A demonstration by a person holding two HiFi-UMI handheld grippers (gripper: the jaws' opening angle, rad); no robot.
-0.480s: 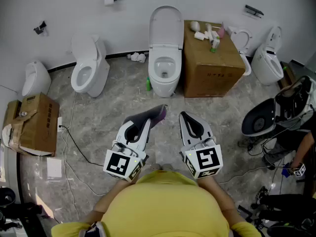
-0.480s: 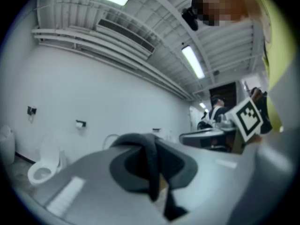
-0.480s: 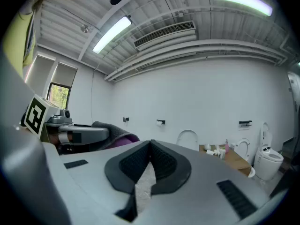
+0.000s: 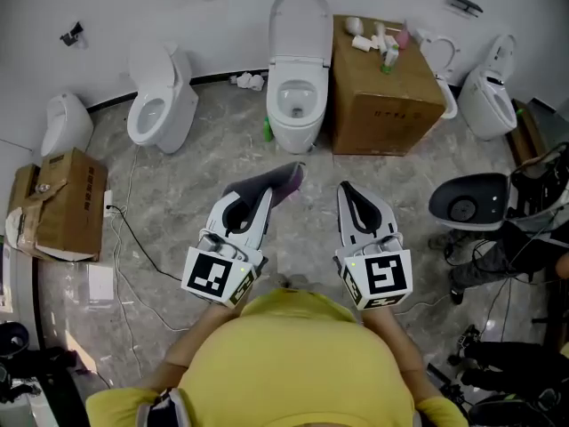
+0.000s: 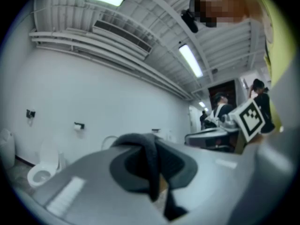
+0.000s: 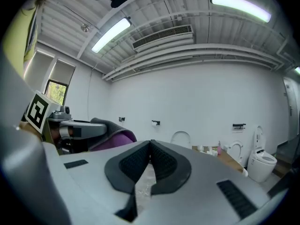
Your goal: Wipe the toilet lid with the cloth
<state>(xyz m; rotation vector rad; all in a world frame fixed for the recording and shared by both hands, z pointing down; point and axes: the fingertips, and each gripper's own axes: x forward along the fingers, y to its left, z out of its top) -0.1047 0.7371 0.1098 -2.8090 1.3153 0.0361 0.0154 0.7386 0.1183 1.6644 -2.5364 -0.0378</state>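
Note:
The white toilet [image 4: 296, 105] stands against the far wall, its lid [image 4: 300, 23] raised upright. My left gripper [image 4: 263, 197] points level toward it from well short of the bowl, shut on a grey and purple cloth [image 4: 277, 181]. In the left gripper view the cloth's dark fold [image 5: 149, 159] hangs pinched between the pads. My right gripper [image 4: 346, 190] sits beside it, shut with nothing between its pads [image 6: 163, 159]. The right gripper view shows the cloth [image 6: 108, 134] at the left.
A cardboard box [image 4: 387, 96] with bottles on top stands right of the toilet, and a green bottle [image 4: 266, 130] stands at its left foot. Another toilet [image 4: 162, 107] and a box [image 4: 62, 207] are at the left. Cables [image 4: 133, 252] cross the floor; a black chair [image 4: 468, 205] is at the right.
The toilet and box have slid a little up in the head view. The right gripper has shifted slightly to the right. The left gripper still holds the cloth.

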